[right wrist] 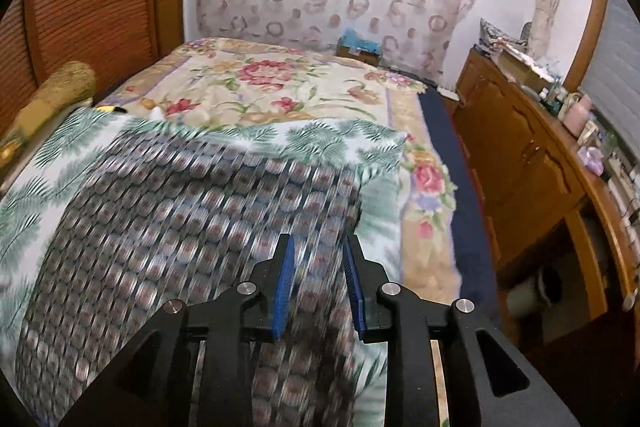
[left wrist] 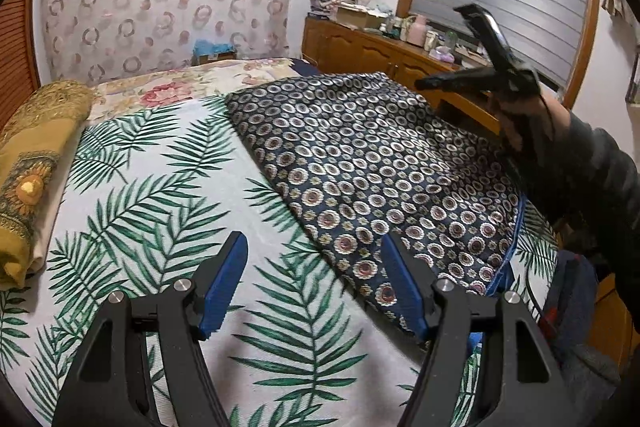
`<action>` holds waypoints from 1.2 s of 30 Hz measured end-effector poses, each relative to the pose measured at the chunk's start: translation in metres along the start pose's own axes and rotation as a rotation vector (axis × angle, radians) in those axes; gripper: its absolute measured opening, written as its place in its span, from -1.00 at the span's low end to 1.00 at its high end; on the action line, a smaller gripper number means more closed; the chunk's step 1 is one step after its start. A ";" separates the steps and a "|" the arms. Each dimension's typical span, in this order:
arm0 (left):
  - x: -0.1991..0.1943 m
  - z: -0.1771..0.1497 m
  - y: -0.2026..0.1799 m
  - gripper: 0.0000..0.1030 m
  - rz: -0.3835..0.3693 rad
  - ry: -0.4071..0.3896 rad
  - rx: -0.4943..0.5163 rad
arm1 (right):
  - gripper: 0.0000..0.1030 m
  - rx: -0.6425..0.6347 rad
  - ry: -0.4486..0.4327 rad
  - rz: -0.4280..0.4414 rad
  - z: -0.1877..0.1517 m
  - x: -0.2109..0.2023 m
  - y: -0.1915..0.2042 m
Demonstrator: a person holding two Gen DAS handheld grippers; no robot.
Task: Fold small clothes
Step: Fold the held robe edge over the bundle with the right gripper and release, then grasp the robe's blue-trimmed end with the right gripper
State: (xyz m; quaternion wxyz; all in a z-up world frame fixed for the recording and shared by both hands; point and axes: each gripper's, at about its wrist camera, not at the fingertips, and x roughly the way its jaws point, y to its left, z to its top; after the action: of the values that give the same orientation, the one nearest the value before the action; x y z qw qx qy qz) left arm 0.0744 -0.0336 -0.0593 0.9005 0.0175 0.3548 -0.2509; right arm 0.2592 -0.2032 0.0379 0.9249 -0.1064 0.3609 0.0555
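Currently you are holding the left gripper (left wrist: 312,279) wide open and empty over the palm-leaf sheet (left wrist: 168,187). Your right gripper (right wrist: 319,277) is hovering, jaws narrowly parted with nothing pinched, above the dark circle-print garment (left wrist: 360,163), which is lying flat toward the sheet's right edge.
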 end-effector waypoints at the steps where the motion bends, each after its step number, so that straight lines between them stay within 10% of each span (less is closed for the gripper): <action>1: 0.003 0.000 -0.002 0.36 -0.008 0.006 0.002 | -0.49 0.001 0.011 0.003 -0.010 -0.004 0.000; 24: 0.020 -0.023 -0.035 0.35 -0.072 0.147 0.032 | -0.23 0.052 -0.051 0.063 -0.101 -0.107 -0.001; 36: 0.016 -0.035 -0.045 -0.01 -0.133 0.177 0.020 | -0.01 0.006 -0.015 0.107 -0.129 -0.120 0.017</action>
State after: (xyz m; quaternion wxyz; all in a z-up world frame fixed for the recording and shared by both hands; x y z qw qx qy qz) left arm 0.0420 -0.0724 -0.0893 0.8468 0.0251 0.4306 -0.3113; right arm 0.0837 -0.2203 0.0245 0.9236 -0.0840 0.3592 0.1045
